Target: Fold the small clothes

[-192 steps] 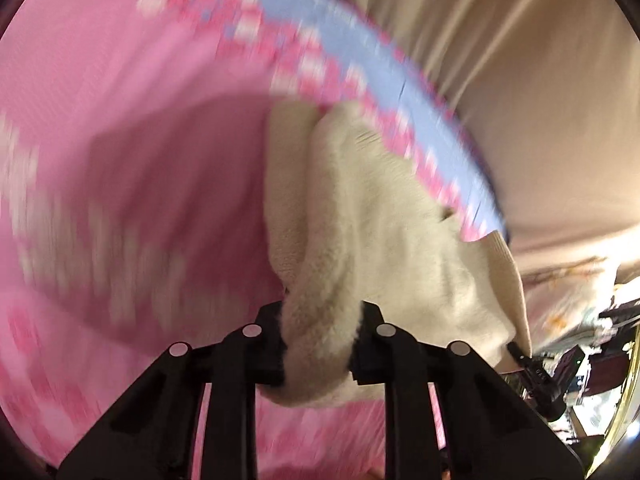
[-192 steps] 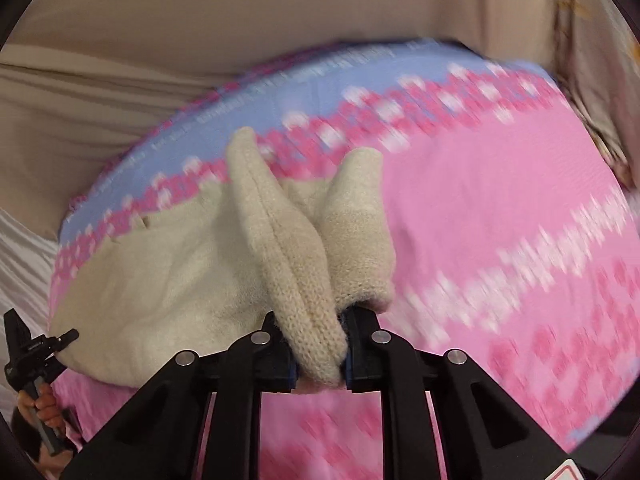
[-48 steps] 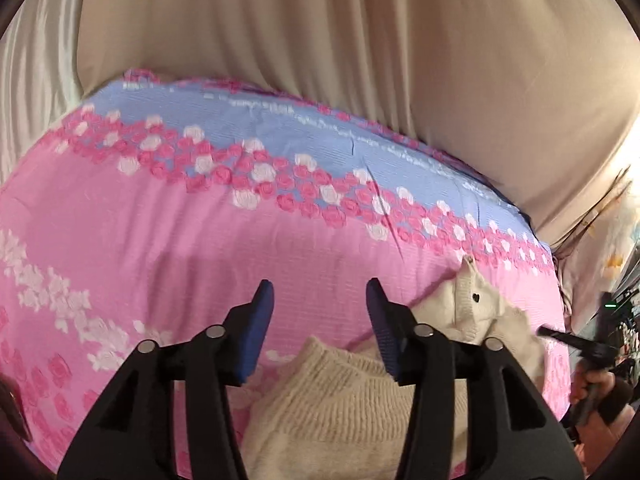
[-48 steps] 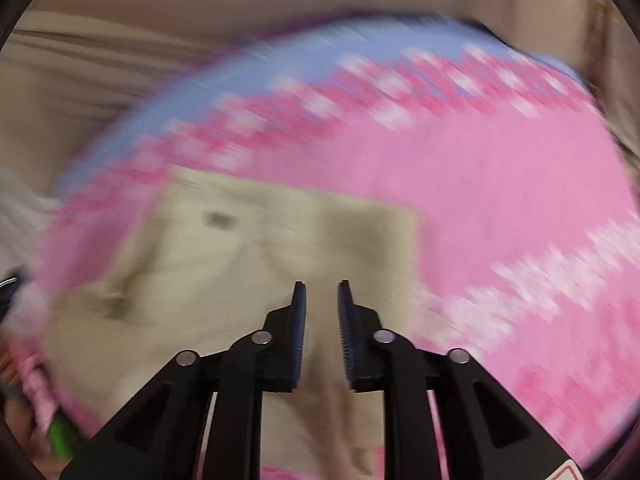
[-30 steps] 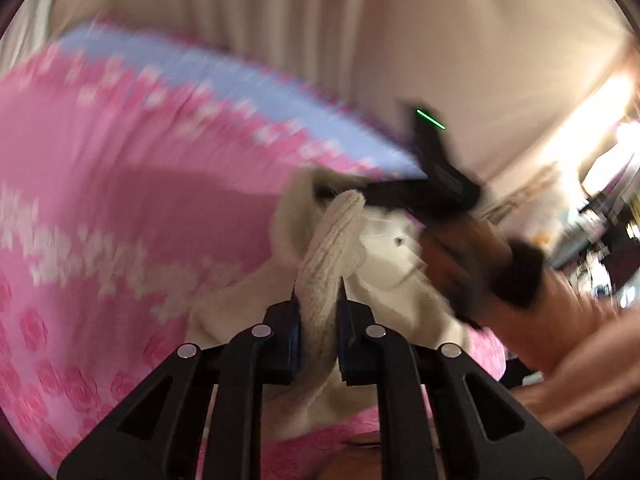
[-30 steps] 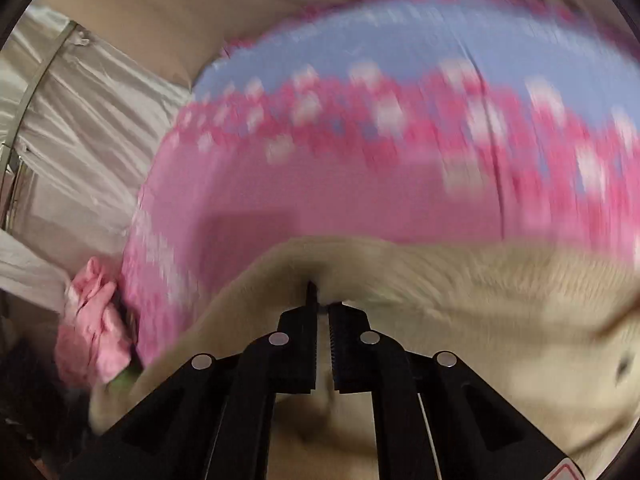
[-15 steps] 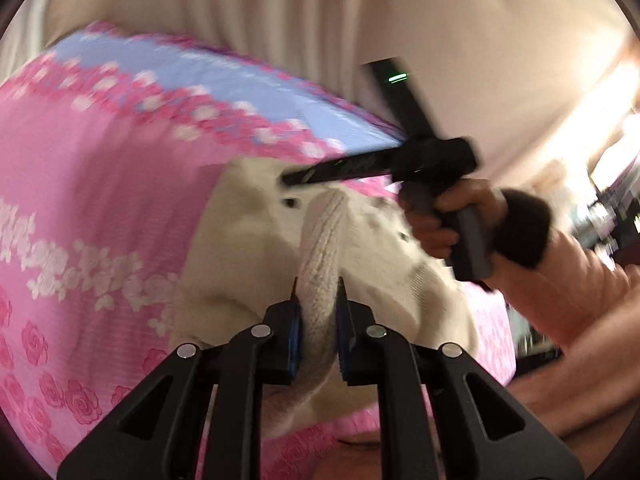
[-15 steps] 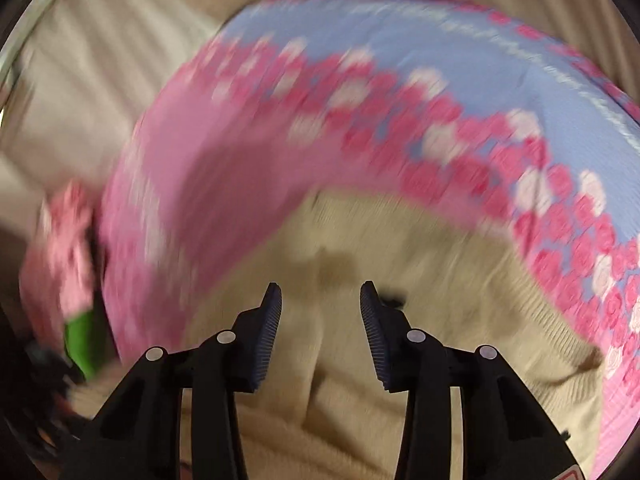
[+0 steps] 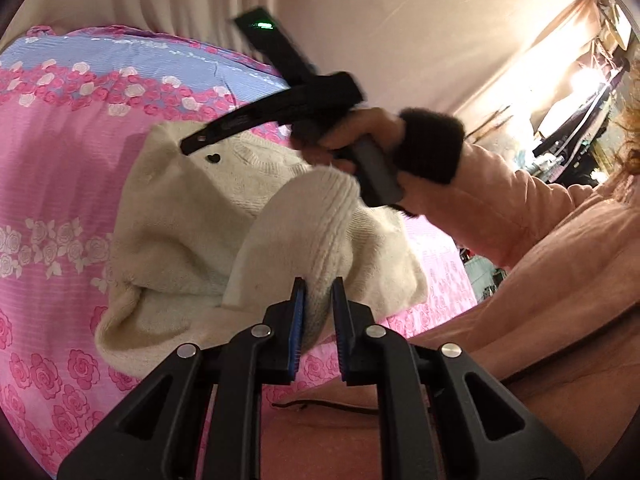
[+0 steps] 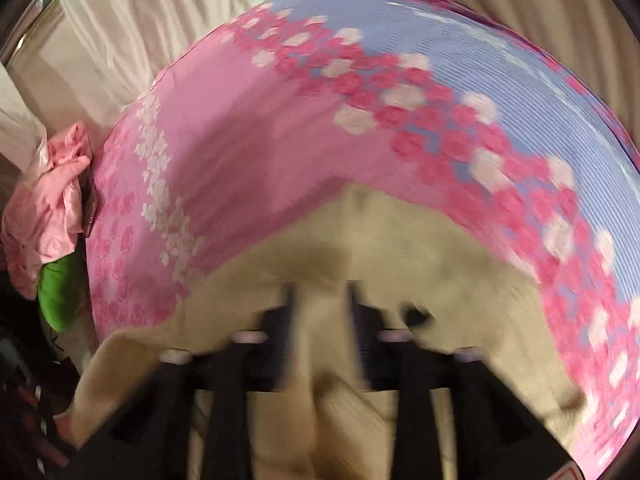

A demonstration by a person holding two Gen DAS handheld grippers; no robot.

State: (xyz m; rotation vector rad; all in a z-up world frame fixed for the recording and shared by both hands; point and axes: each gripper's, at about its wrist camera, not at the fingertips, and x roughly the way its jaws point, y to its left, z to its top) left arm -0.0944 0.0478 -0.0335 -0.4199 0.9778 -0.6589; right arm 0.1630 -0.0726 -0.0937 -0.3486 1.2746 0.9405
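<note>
A small cream knitted sweater [image 9: 192,216] lies crumpled on a pink and blue floral bedsheet [image 9: 60,168]. My left gripper [image 9: 318,300] is shut on a ribbed cuff of the sweater [image 9: 316,216] and holds it lifted over the body. My right gripper [image 9: 200,142] shows in the left wrist view, held by a hand above the sweater's neckline. In the blurred right wrist view my right gripper [image 10: 320,304] is open, its fingers over the sweater [image 10: 400,248].
Beige curtains [image 9: 360,20] hang behind the bed. A pink garment [image 10: 52,208] and something green [image 10: 60,296] lie off the sheet's left edge. The person's peach-sleeved arm [image 9: 520,208] reaches across at the right. The sheet [image 10: 240,120] stretches beyond the sweater.
My left gripper keeps hold of the cuff and has carried it further over the sweater. My right gripper stays open and has shifted above the neckline; its view is blurred by motion.
</note>
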